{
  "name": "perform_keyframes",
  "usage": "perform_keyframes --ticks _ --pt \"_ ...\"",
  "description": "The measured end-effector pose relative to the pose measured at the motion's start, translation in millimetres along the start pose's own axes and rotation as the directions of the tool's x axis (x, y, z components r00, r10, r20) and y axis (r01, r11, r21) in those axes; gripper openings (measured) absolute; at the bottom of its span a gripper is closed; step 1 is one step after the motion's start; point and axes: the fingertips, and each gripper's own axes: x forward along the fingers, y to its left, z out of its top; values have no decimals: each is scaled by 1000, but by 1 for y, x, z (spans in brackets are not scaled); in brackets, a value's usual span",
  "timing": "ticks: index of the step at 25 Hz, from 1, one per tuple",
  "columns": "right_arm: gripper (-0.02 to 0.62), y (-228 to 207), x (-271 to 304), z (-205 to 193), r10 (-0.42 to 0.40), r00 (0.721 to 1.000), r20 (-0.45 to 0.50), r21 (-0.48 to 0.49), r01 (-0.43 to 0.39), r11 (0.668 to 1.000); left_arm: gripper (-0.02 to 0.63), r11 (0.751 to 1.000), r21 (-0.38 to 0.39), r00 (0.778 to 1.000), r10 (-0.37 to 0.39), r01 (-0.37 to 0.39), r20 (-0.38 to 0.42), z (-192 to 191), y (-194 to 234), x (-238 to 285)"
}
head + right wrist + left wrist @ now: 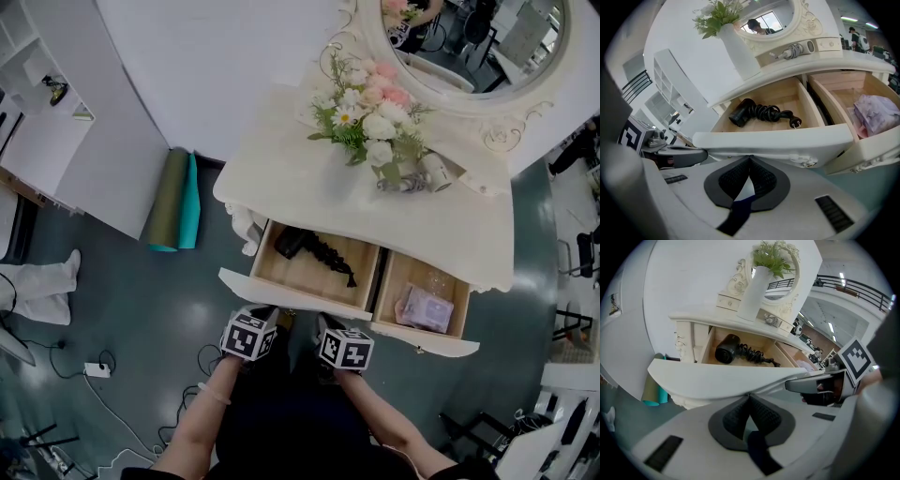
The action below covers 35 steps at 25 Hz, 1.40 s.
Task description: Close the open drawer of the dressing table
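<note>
The cream dressing table (309,187) has two drawers pulled out. The left drawer (291,296) holds a black hair dryer (292,242) with a coiled cord. The right drawer (427,342) holds a purple packet (427,307). Both grippers are side by side at the left drawer's front panel. My left gripper (262,315) is shut, with its tips (750,395) against the lower edge of that panel (717,378). My right gripper (328,324) is also shut and empty, its tips (751,157) under the same panel (778,140). The hair dryer (740,114) shows beyond.
A white vase of flowers (370,122) and a hair tool (422,176) stand on the tabletop below an oval mirror (469,47). Rolled green and teal mats (173,202) lean at the left. A power strip (97,370) and cables lie on the floor.
</note>
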Motion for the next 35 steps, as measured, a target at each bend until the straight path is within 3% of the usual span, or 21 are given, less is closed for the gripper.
perform_keyframes --ticks 35 --pt "26 -13 19 37 -46 998 37 5 46 999 9 999 -15 999 -39 39 23 38 9 22"
